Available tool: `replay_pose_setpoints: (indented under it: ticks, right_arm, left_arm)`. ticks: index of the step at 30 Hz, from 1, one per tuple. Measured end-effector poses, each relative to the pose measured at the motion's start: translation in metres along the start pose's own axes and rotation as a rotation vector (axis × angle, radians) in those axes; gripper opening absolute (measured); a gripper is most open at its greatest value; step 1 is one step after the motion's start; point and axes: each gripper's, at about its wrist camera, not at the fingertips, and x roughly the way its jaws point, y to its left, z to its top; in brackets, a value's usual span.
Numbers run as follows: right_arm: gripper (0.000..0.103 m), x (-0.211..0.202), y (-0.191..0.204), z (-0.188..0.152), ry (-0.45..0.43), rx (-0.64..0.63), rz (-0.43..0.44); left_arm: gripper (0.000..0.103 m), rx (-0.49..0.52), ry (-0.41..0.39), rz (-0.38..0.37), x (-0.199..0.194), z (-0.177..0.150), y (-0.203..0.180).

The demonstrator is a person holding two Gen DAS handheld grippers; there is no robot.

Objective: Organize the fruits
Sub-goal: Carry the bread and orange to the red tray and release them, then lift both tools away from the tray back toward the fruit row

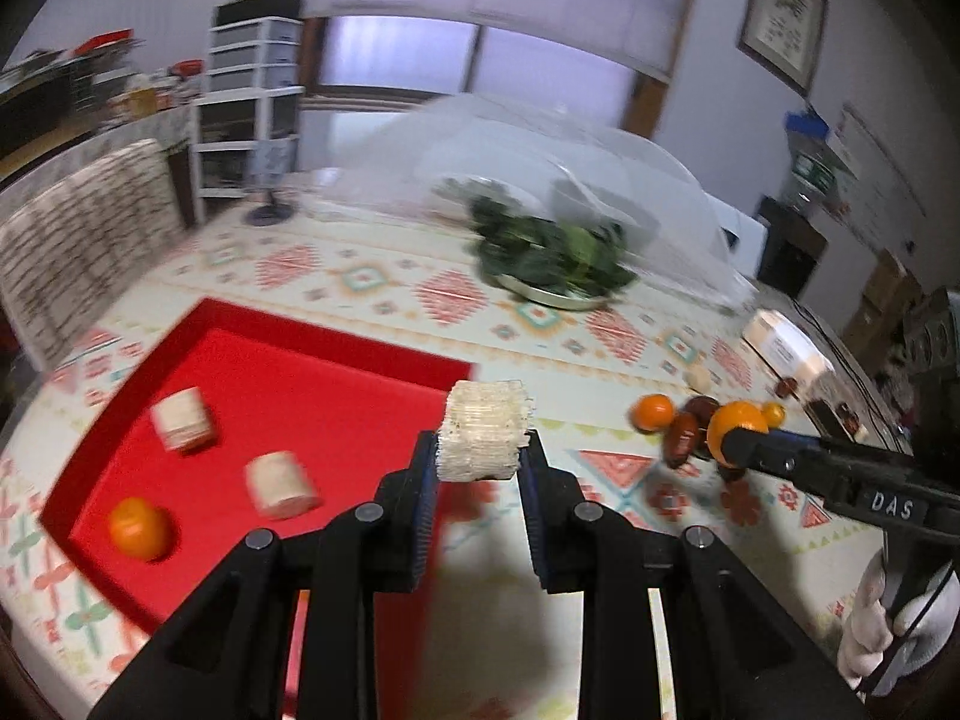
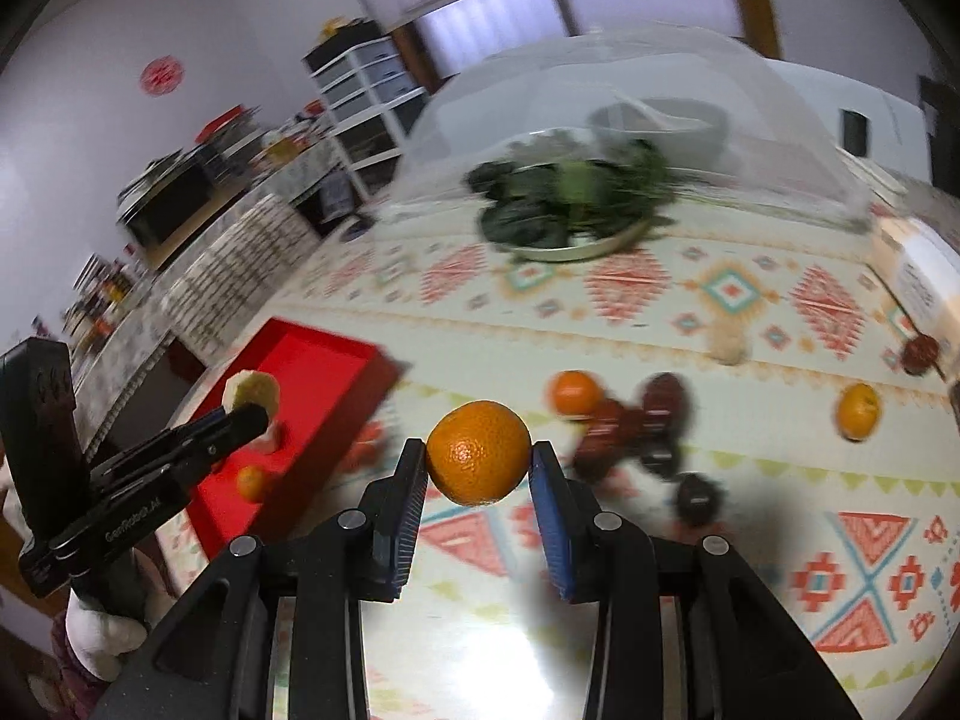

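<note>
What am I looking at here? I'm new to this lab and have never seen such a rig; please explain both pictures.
There is no robot: a person holds a two-finger gripper in each hand, and each carries a fisheye camera looking along its fingers.

The left wrist picture shows the left gripper shut on a pale banana piece beside a red tray holding two more pieces and a tangerine.

The right wrist picture shows the right gripper shut on an orange tangerine. On the patterned tablecloth lie more tangerines, dark red fruits and a plate of leafy greens under a clear cover.
</note>
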Motion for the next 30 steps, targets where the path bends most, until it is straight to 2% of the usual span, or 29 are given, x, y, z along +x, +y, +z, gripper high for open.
replay_pose_setpoints:
  ticks: [11, 17, 21, 27, 29, 30]
  right_arm:
    - [0.038, 0.068, 0.1, -0.005, 0.11, -0.116, 0.104]
    - [0.038, 0.11, 0.134, -0.007, 0.165, -0.147, 0.113]
    - [0.04, 0.125, 0.145, -0.008, 0.179, -0.159, 0.099]
    - [0.042, 0.119, 0.141, -0.005, 0.142, -0.127, 0.08]
    - [0.053, 0.102, 0.138, -0.003, 0.075, -0.148, 0.035]
    - [0.056, 0.089, 0.136, -0.003, 0.013, -0.156, 0.01]
  left_arm:
    - [0.025, -0.171, -0.005, 0.109, -0.015, -0.017, 0.092]
    - [0.025, -0.207, 0.001, 0.114, -0.016, -0.023, 0.114]
    - [0.025, -0.231, -0.001, 0.115, -0.017, -0.025, 0.122]
    - [0.027, -0.263, -0.029, 0.094, -0.026, -0.026, 0.127]
    - [0.032, -0.261, -0.048, 0.078, -0.032, -0.024, 0.123]
    - [0.033, -0.258, -0.056, 0.073, -0.035, -0.023, 0.121]
